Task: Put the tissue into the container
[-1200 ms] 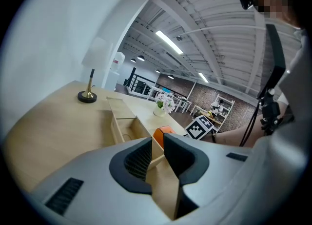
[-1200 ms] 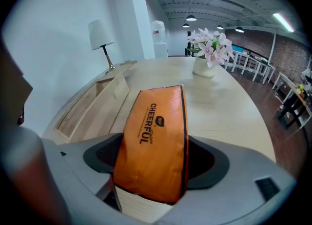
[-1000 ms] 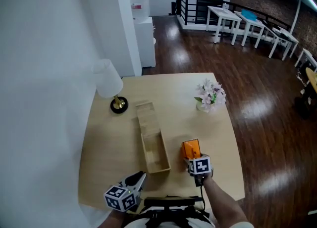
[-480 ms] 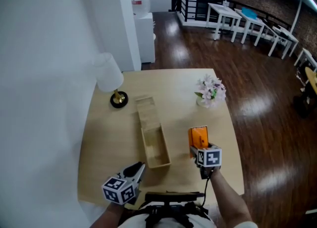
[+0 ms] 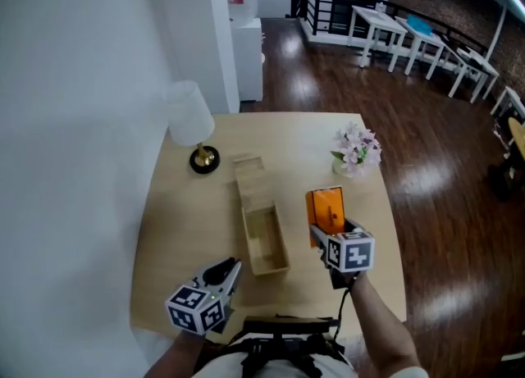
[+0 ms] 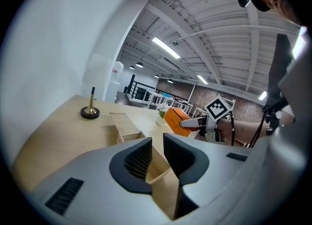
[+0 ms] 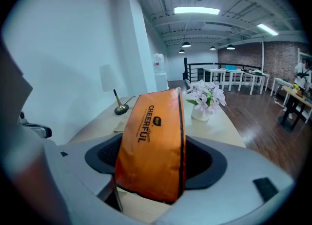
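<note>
The tissue is an orange pack [image 5: 326,206] printed "CHEERFUL" [image 7: 156,121], held upright above the table. My right gripper [image 5: 327,227] is shut on it, its pads pressing the pack's two sides [image 7: 155,163]. The container is a long wooden box [image 5: 266,241] left of the pack, open at its near half, with its lid [image 5: 250,178] slid toward the far end. The box also shows in the left gripper view [image 6: 127,127]. My left gripper [image 5: 227,268] hovers at the box's near left corner, its jaws almost together with nothing between them [image 6: 157,143].
A white-shaded lamp [image 5: 191,120] on a brass base stands at the table's far left. A vase of pink flowers [image 5: 357,152] stands at the far right. The white wall runs along the left; the table's right edge [image 5: 392,229] drops to dark wood floor.
My right gripper has carried the orange pack up and forward along the right side of the box. The left gripper has hardly moved.
</note>
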The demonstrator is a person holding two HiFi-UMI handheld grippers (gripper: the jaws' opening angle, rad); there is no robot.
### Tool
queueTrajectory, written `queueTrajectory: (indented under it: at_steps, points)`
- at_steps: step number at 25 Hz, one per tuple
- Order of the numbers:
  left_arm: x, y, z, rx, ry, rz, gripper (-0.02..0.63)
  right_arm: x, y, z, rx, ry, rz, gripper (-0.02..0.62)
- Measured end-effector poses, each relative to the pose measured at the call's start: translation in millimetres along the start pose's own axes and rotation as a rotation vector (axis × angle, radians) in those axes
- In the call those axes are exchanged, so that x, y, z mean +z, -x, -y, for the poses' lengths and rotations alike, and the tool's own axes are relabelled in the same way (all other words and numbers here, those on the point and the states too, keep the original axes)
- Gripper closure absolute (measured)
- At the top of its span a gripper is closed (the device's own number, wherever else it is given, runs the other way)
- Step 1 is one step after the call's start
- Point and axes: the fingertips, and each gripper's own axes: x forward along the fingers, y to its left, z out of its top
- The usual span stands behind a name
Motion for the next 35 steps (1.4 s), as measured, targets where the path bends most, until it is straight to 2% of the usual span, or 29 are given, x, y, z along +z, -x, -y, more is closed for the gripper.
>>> queueTrajectory:
  at_steps: [7,16,25,35]
  points:
    - [16,10,-5,0.009,-0.001,0.027,0.529,24,5,-39,0.048,0.042,0.033,0.210]
    - [15,21,-17,0.022,0.011,0.028,0.529,32,-6,-85,0.101,0.084,0.024,0.210]
    - [3,26,-31,0.018,0.037,0.003,0.529,9,-36,-126,0.128,0.082,-0.042,0.210]
    - [-4,24,-46,0.000,0.058,-0.020,0.529,-27,-69,-140,0.110,0.071,-0.133,0.212]
